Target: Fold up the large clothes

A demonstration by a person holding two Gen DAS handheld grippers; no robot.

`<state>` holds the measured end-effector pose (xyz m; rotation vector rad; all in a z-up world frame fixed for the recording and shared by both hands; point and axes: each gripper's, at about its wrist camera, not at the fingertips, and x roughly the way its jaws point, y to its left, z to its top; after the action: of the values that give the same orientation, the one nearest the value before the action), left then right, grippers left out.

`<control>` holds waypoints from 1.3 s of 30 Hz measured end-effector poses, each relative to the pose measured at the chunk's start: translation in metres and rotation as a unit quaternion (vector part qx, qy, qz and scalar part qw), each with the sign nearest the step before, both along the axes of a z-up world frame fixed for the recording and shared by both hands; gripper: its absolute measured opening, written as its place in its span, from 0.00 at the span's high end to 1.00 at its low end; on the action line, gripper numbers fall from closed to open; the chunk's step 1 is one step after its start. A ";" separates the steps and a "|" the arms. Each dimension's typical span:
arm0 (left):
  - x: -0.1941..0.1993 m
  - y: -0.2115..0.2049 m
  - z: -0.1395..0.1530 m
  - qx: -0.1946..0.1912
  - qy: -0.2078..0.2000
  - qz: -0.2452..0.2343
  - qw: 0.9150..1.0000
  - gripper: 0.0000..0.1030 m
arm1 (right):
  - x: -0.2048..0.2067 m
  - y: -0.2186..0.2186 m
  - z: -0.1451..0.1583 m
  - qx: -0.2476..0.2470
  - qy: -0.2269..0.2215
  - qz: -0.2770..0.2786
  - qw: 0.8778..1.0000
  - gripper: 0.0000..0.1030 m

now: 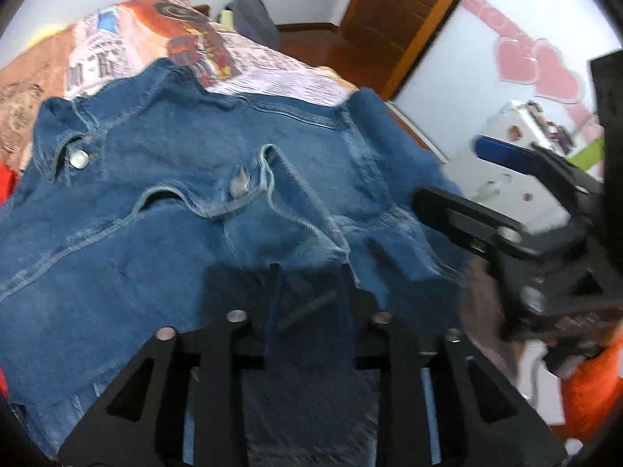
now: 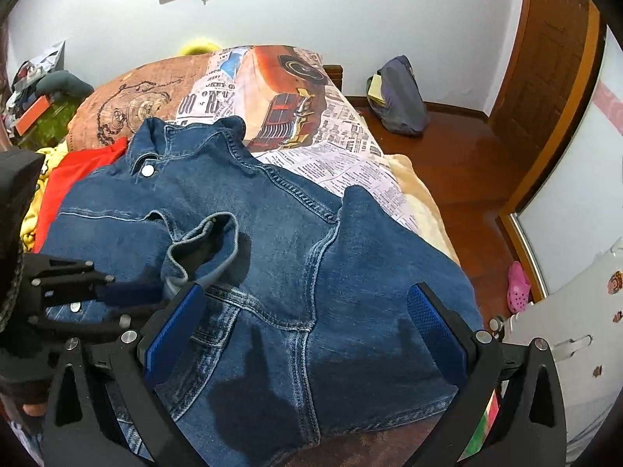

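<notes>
A dark blue denim jacket [image 2: 272,233] with lighter contrast stitching lay spread across the near end of a bed, collar toward the far side, one silver metal button [image 2: 147,171] showing just below the collar. A sleeve was folded in over the chest, its faded cuff [image 2: 202,249] gaping open near the middle of the jacket. The fabric looked worn, paler along seams and hem, with a second button [image 1: 238,186] by a pocket flap in the left wrist view.

The right tool [image 2: 307,330] hovered above the jacket's lower part with its blue-padded fingers [image 2: 436,330] wide apart and nothing between them. The left tool [image 1: 311,303] sat low over the denim beside the cuff; its fingers stood slightly apart, blurred, and no cloth could be seen clamped in them.

Under the jacket lay a newspaper-print bedsheet with an orange car picture [image 2: 311,116], and a red garment [image 2: 74,179] beside the collar. A grey backpack [image 2: 397,97] leaned against the white wall on the reddish wooden floor [image 2: 467,163].
</notes>
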<state>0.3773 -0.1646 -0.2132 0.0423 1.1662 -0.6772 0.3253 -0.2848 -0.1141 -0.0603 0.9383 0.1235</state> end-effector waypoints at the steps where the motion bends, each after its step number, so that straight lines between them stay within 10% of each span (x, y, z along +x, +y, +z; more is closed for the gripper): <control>1: -0.004 0.002 0.004 -0.007 0.003 -0.004 1.000 0.60 | 0.000 0.001 0.001 -0.001 -0.001 0.001 1.000 0.00; 11: -0.027 0.090 0.037 0.092 -0.110 0.069 0.987 0.40 | 0.009 0.026 0.002 0.021 0.004 0.032 0.999 0.00; 25: -0.024 0.307 -0.036 0.186 -0.029 0.302 0.934 0.39 | 0.022 0.083 -0.065 -0.038 0.099 0.097 0.990 0.00; 39: -0.010 0.222 0.024 0.137 -0.120 0.243 0.953 0.39 | -0.017 0.011 0.011 -0.022 -0.011 0.011 1.000 0.00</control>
<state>0.3670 0.0576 -0.1895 0.0669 0.9758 -0.0688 0.3084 -0.2738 -0.1031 -0.1134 0.9182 0.1221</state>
